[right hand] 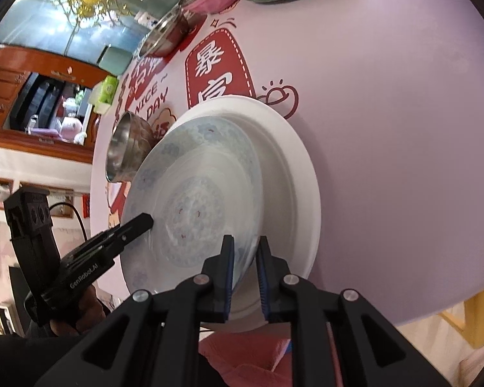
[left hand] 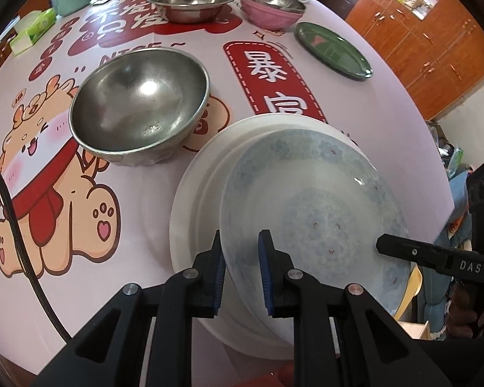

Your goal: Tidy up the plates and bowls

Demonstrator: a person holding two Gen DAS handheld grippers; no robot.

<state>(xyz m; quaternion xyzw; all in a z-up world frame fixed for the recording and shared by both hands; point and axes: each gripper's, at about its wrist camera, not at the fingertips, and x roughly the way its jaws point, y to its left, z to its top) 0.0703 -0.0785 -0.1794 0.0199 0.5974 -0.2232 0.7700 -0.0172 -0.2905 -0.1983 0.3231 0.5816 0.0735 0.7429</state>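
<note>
Both claws, left point(left hand: 242, 267) and right point(right hand: 245, 274), clamp the floral plate's point(left hand: 306, 193) six-o'clock rim; lower it level, centred on the white plate point(left hand: 196, 193).

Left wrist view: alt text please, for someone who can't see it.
The left claw grips the near rim of a blue-flowered plate lying on a larger white plate. A steel bowl sits beyond on the cartoon tablecloth; the right claw reaches in from the right.

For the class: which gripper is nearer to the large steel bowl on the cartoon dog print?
Left. The left gripper clamps the blue-patterned plate's rim on the side facing the steel bowl; the right gripper clamps its far rim.
</note>
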